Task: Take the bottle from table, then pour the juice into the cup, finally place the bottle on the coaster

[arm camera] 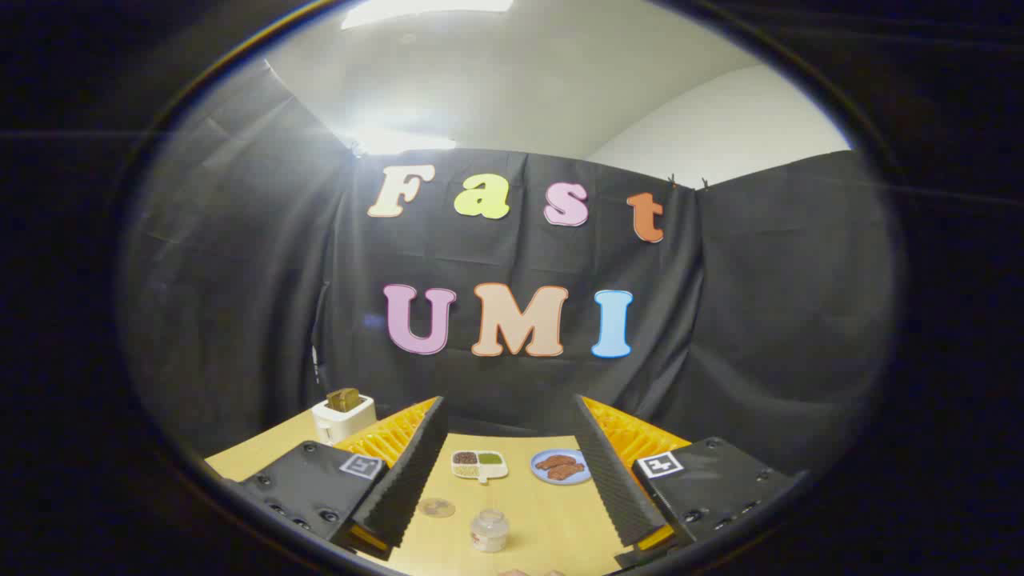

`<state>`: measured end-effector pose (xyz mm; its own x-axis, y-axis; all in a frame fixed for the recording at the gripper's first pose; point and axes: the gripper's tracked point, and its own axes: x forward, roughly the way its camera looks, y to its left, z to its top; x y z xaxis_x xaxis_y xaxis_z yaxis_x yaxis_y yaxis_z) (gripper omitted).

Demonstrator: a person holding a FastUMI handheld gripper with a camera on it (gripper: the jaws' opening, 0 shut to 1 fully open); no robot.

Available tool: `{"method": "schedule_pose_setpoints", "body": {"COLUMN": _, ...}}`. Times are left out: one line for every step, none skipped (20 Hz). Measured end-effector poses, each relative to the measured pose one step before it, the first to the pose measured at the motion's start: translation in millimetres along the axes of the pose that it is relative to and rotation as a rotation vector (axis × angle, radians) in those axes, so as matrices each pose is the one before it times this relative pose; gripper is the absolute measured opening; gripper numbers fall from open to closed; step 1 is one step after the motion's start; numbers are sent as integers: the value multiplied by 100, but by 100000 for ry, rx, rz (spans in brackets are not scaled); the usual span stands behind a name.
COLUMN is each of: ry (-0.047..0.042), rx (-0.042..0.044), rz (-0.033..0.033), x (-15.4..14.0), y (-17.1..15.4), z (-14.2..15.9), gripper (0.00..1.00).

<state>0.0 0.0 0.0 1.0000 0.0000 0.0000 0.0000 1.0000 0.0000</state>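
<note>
bottle [489,530] upright on table [544,512]; gripper [508,424] fingers spread, empty

We're scanning for print now, no words or numbers we can make out, two square black-and-white marker tags on the gripper [509,398], left tag [362,466] at seven o'clock, right tag [661,464] at five o'clock, fingers spread wide on nothing, bottle [489,530] between them at six o'clock, its label too small to read

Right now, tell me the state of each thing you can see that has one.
hand-held gripper: fingers open, holding nothing, above the table.
bottle: upright on the table, between the fingers, untouched.
coaster: flat on the table, nothing on it.
toaster: upright, toast in its slot.
blue plate: holds food.
divided dish: compartments filled.
</note>
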Motion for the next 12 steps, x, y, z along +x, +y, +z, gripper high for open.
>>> {"method": "schedule_pose_setpoints", "body": {"ry": -92, "rx": -475, "rz": -281, "x": -30, "y": 25, "z": -79, "gripper": 98}}
{"method": "schedule_pose_setpoints", "body": {"ry": 53, "rx": -83, "rz": -384, "x": 56, "y": 46, "z": -26, "gripper": 98}}
{"method": "schedule_pose_setpoints", "body": {"ry": 259, "rx": 320, "rz": 183, "x": -99, "y": 282, "z": -163, "gripper": 98}}
{"method": "schedule_pose_setpoints", "body": {"ry": 707, "rx": 97, "rz": 19, "x": 7, "y": 203, "z": -166, "gripper": 98}}
{"method": "schedule_pose_setpoints", "body": {"ry": 426, "rx": -462, "rz": -562, "x": -67, "y": -124, "z": -216, "gripper": 98}}
{"method": "schedule_pose_setpoints", "body": {"ry": -285, "rx": -760, "rz": -844, "x": -151, "y": -103, "z": 14, "gripper": 98}}
{"method": "schedule_pose_setpoints", "body": {"ry": -478, "rx": -712, "rz": -697, "x": -173, "y": 6, "z": 63, "gripper": 98}}
{"method": "schedule_pose_setpoints", "body": {"ry": -298, "rx": -282, "rz": -509, "x": -254, "y": 71, "z": -61, "gripper": 98}}
{"method": "schedule_pose_setpoints", "body": {"ry": 186, "rx": -124, "rz": -105, "x": -172, "y": 204, "z": -367, "gripper": 98}}
{"method": "schedule_pose_setpoints", "body": {"ry": 264, "rx": -174, "rz": 73, "x": -189, "y": 195, "z": -295, "gripper": 98}}
{"method": "schedule_pose_setpoints", "body": {"ry": 327, "rx": -384, "rz": -110, "x": -181, "y": 145, "z": -265, "gripper": 98}}
{"method": "schedule_pose_setpoints", "body": {"ry": 270, "rx": -515, "rz": -56, "x": -227, "y": 182, "z": -171, "gripper": 98}}
